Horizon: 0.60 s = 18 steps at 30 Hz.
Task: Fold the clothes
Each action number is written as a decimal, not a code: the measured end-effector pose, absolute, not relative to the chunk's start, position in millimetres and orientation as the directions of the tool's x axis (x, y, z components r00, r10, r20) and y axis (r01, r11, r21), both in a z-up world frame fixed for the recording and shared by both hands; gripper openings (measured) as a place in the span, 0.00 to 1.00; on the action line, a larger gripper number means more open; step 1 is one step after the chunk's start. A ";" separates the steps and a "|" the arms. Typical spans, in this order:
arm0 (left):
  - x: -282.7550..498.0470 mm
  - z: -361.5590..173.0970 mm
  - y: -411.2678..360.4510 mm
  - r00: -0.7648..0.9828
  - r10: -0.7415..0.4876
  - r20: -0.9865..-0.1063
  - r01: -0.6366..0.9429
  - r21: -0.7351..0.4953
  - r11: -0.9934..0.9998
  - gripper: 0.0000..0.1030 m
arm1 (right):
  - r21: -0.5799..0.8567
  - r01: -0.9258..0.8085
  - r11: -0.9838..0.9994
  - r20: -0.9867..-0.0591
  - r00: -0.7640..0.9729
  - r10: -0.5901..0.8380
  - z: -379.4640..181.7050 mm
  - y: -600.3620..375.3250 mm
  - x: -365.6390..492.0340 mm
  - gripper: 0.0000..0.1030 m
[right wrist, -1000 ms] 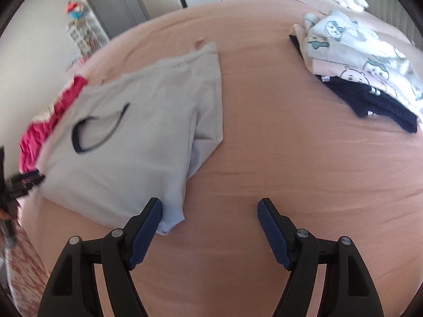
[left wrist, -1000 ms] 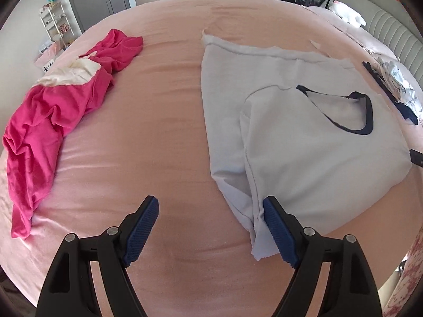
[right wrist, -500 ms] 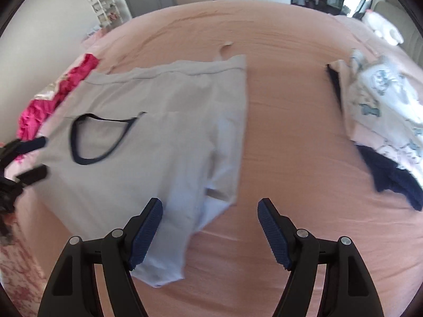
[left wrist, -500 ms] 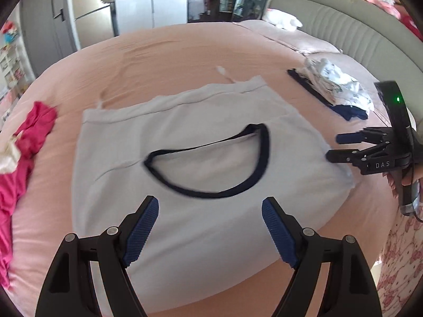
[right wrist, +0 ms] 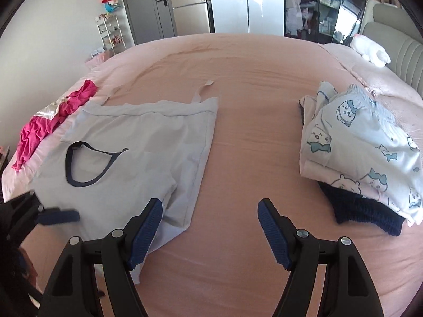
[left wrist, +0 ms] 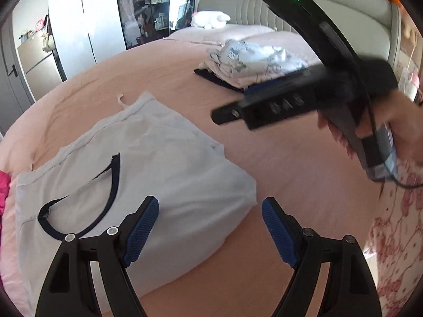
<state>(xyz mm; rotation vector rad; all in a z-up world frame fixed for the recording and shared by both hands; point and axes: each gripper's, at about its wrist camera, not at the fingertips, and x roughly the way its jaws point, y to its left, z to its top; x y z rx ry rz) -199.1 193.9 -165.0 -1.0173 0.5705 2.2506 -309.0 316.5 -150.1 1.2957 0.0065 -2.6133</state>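
Pale grey T-shirt [right wrist: 137, 142] flat on bed [right wrist: 251, 100], long axis 12–6. Right gripper [right wrist: 210, 231] released, empty, sleeve edge at its 10. Left gripper [left wrist: 210, 228] released, empty, shirt at its 10.

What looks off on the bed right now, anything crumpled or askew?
The pink garment lies crumpled at the bed's far left edge, unfolded. The pale T-shirt is only half folded: one sleeve is tucked over it and its bottom corner trails toward the right gripper. The folded stack on the right looks tidy.
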 end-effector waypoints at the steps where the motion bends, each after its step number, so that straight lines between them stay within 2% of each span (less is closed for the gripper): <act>1: -197.2 -172.5 202.0 -0.546 0.295 -0.784 -0.661 0.187 -0.726 0.78 | 0.106 0.198 -0.974 -0.789 -0.580 -0.204 -152.9 317.8 -313.8 0.72; 2: -198.0 -177.9 206.8 -0.562 0.262 -0.785 -0.647 0.219 -0.730 0.77 | 0.117 0.195 -0.974 -0.791 -0.575 -0.211 -155.7 319.2 -318.4 0.72; 5: -214.0 -168.2 193.0 -0.585 0.259 -0.769 -0.540 0.131 -0.832 0.77 | 0.202 0.222 -0.954 -0.798 -0.528 -0.292 -166.7 320.0 -326.8 0.72; 8: -226.8 -160.9 177.8 -0.609 0.228 -0.760 -0.452 0.097 -0.887 0.78 | 0.197 0.259 -0.946 -0.810 -0.500 -0.305 -174.0 315.7 -329.6 0.72; 13: -234.6 -153.3 160.1 -0.590 0.269 -0.761 -0.384 -0.028 -0.923 0.78 | 0.197 0.328 -0.924 -0.851 -0.411 -0.328 -182.0 306.9 -343.0 0.72; 15: -237.9 -151.3 152.5 -0.583 0.287 -0.760 -0.350 -0.084 -0.933 0.78 | 0.139 0.323 -0.936 -0.869 -0.414 -0.271 -184.1 304.6 -343.3 0.72; 18: -241.6 -149.1 144.0 -0.576 0.314 -0.755 -0.308 -0.155 -0.939 0.78 | 0.223 0.280 -0.934 -0.853 -0.408 -0.326 -185.5 316.4 -345.5 0.72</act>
